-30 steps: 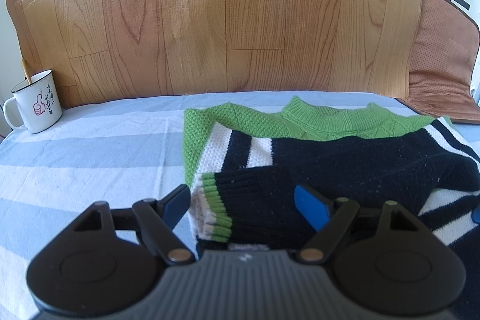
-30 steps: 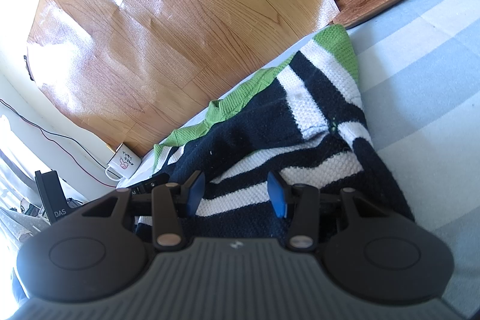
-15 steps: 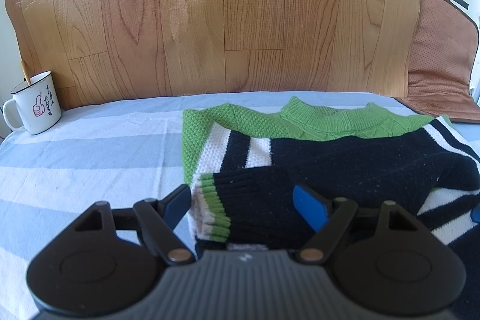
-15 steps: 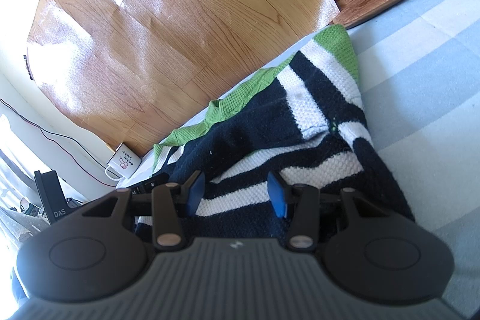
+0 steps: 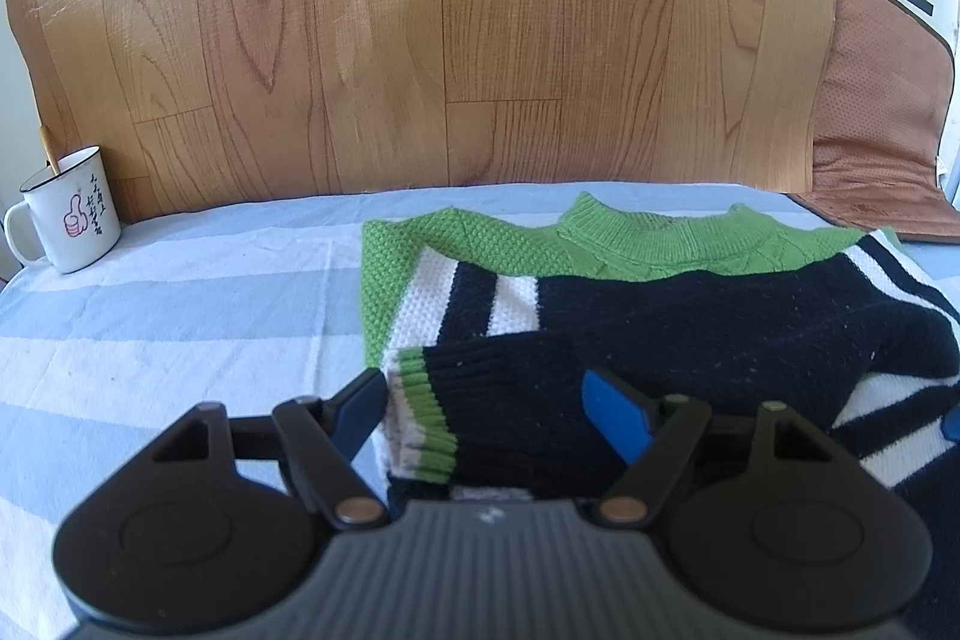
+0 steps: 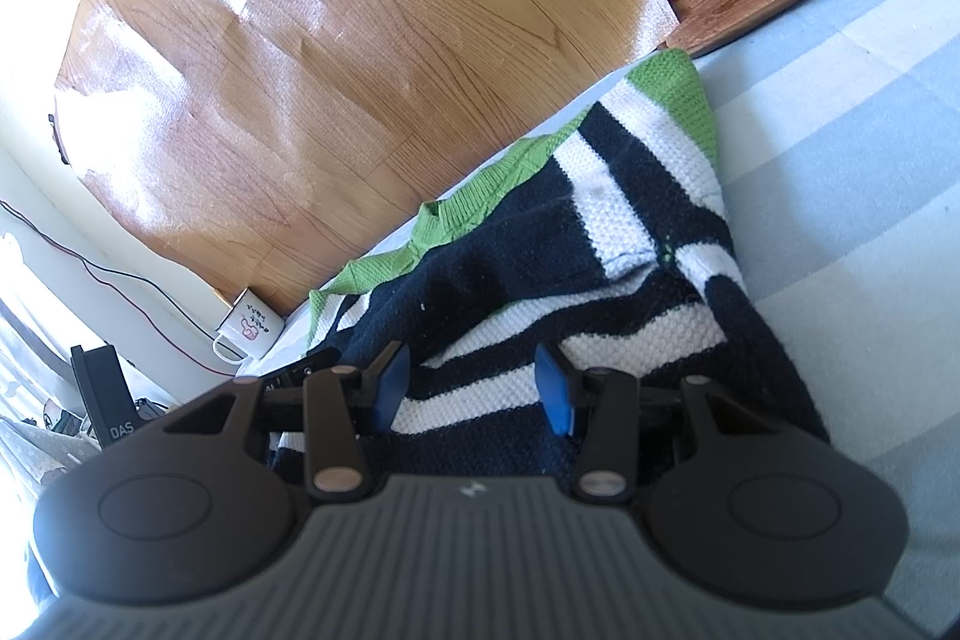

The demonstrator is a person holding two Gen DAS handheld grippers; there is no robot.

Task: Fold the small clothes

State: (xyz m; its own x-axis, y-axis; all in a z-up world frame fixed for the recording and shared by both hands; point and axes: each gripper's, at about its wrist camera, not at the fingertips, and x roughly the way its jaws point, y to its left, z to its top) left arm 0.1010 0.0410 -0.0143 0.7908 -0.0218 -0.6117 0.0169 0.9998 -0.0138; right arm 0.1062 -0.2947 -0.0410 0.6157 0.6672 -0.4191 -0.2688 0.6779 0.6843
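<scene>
A small knit sweater [image 5: 690, 316], black with white stripes and a green collar, lies flat on the blue-striped cloth [image 5: 180, 316]. One sleeve is folded across its front, the green-trimmed cuff [image 5: 426, 418] pointing left. My left gripper [image 5: 489, 412] is open, its fingers either side of that cuff at the sweater's near left edge. In the right wrist view the sweater [image 6: 600, 268] fills the middle. My right gripper [image 6: 474, 388] is open over its striped lower part, fingers apart and holding nothing.
A white enamel mug [image 5: 63, 214] stands at the far left by the wooden board [image 5: 450, 28]; it also shows in the right wrist view [image 6: 249, 331]. A brown perforated mat [image 5: 876, 112] leans at the far right. Cables and a black device [image 6: 102, 394] lie beyond the cloth's left edge.
</scene>
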